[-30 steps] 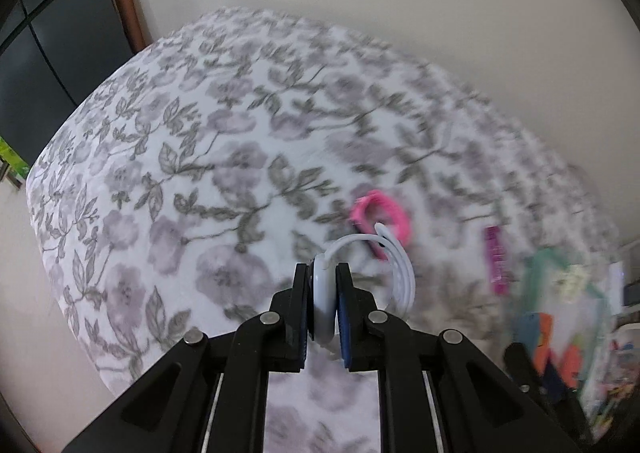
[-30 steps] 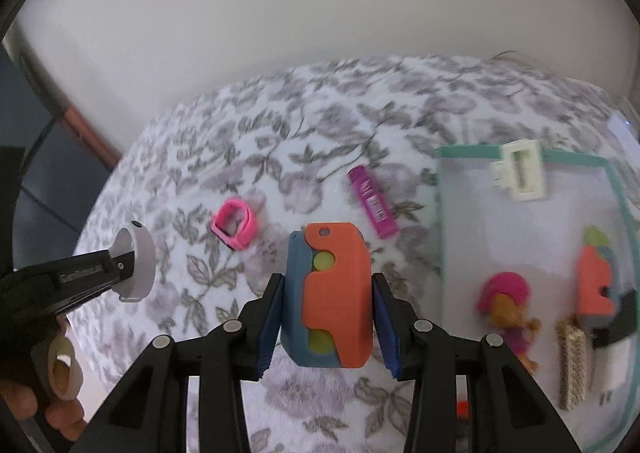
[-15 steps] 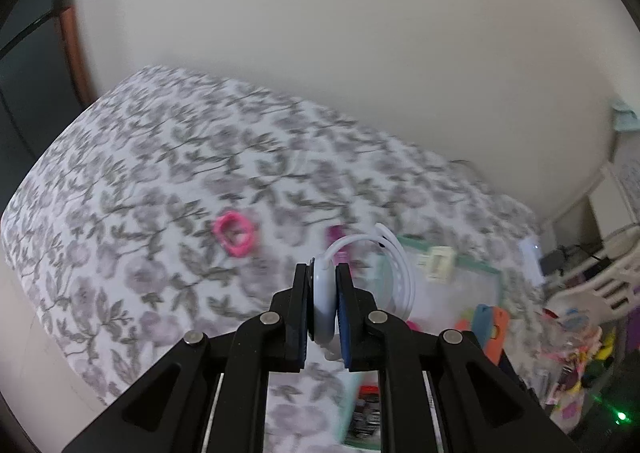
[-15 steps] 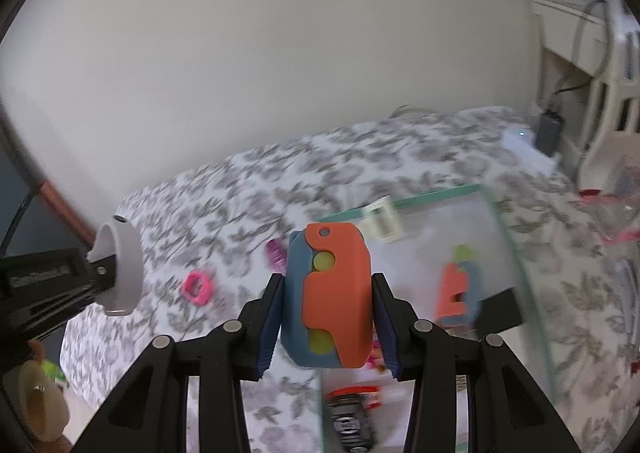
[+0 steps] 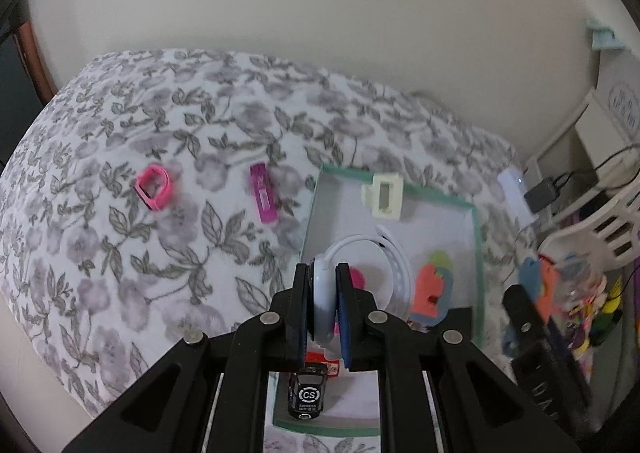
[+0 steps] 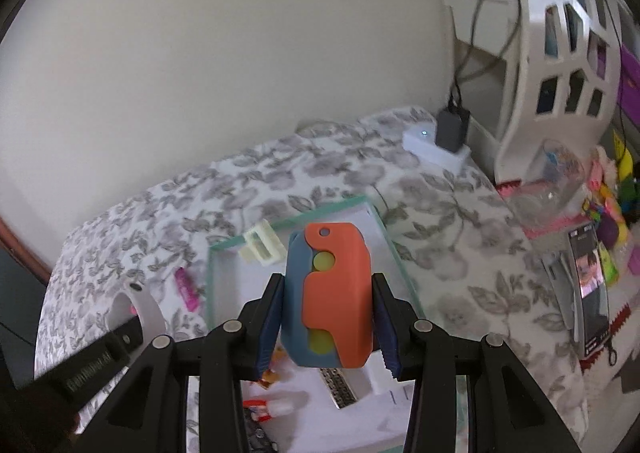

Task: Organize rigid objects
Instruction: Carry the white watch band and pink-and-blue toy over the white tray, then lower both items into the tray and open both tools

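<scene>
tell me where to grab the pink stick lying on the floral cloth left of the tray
Take the pink stick across its narrow width near the middle, coming straight down from above. It lies flat on the floral cloth, long axis running away from the camera, with its long sides clear: the tray wall stands apart to its right, the pink ring well off to its left.

We see a white bedspread (image 5: 168,237) patterned with grey flowers and leaves, a teal-rimmed white tray (image 5: 478,253), a pink ring (image 5: 154,187), a magenta tube (image 5: 263,198), a cream clip (image 5: 382,197), and an orange-and-blue toy (image 6: 328,295) with yellow-green dots.
</scene>
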`<control>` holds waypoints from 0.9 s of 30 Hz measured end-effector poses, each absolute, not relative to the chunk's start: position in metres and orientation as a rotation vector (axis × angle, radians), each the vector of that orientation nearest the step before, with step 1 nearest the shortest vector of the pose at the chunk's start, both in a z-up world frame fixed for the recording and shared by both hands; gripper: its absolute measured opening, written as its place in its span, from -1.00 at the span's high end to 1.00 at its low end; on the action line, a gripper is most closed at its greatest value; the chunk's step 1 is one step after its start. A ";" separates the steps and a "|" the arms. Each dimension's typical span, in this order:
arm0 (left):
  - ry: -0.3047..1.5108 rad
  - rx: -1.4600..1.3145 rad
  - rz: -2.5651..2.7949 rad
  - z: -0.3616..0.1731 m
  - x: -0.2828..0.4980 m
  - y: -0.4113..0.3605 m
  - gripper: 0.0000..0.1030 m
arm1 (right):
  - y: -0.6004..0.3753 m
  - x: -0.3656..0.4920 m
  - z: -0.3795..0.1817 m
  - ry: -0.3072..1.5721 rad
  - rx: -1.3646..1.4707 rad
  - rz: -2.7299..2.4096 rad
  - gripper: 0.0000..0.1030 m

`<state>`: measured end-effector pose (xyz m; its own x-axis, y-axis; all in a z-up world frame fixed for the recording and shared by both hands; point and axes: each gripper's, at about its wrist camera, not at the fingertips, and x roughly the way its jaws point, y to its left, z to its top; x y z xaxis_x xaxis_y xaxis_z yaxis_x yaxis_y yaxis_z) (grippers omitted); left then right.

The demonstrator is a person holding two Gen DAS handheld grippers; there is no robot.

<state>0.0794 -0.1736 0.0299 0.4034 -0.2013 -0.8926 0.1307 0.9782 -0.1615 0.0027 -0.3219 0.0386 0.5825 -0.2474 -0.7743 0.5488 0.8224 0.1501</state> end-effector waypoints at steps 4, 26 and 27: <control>1.199 -0.018 -0.214 0.003 0.078 -0.180 0.75 | -0.325 0.011 0.010 0.942 0.435 -0.471 0.13; 1.360 0.089 -0.191 -0.054 0.072 -0.192 0.74 | -0.327 0.017 -0.039 1.123 0.498 -0.460 0.11; 1.363 0.086 -0.194 -0.055 0.071 -0.192 0.74 | -0.327 0.017 -0.039 1.121 0.498 -0.459 0.11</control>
<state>0.0715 -0.1918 -0.0546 0.1937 -0.0881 -0.9771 0.1883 0.9808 -0.0511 0.0169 -0.3267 -0.0386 0.3658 -0.0974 -0.9256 0.5799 0.8017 0.1447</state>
